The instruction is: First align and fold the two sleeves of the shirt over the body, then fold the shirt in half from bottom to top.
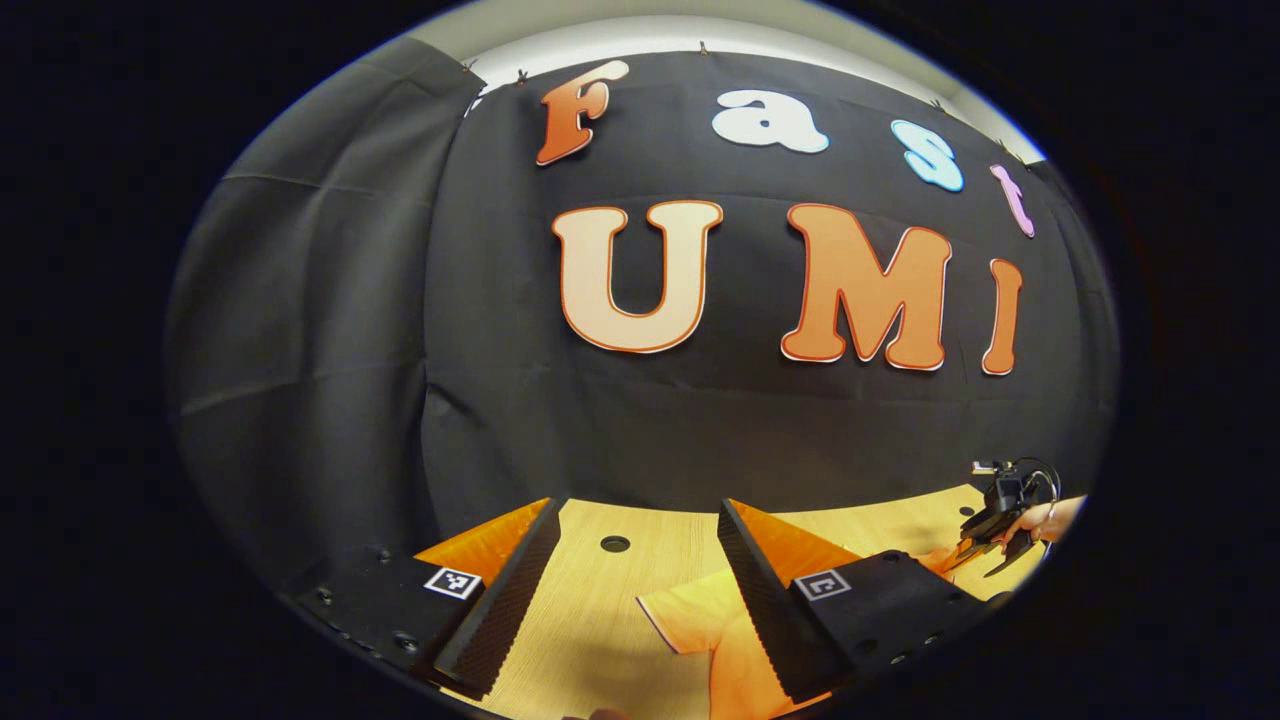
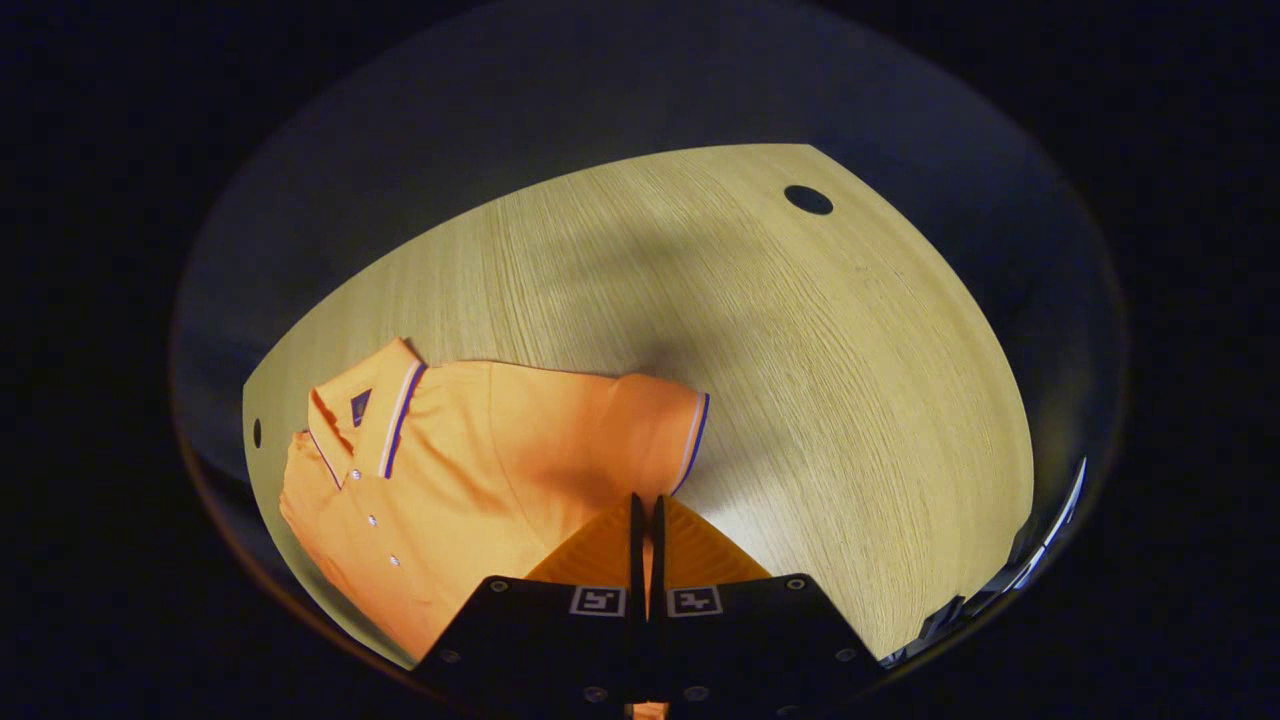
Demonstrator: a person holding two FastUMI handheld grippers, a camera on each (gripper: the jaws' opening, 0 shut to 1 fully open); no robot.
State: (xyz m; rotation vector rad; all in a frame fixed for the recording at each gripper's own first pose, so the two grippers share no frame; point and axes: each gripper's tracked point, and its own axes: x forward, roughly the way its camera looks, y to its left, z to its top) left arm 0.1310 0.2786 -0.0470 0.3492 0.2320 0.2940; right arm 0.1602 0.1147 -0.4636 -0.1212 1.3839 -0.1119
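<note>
At the bottom of the right gripper view, the right gripper (image 2: 645, 520) is pinched closed on the shirt (image 2: 460, 480) near its sleeve (image 2: 650, 420), at lower left on the table (image 2: 800, 350). The left gripper (image 1: 635, 570) hangs open above the shirt's other sleeve (image 1: 690, 615). Sleeve folding seems underway; next, carry this sleeve across the body.

My left gripper view rides low over the table (image 1: 590, 610), looking level across it at the booth's back wall (image 1: 500, 400). My right gripper view hangs higher, tilted steeply down at the tabletop, close to the shirt (image 2: 450, 480). Both views share the table and the shirt's sleeve.
</note>
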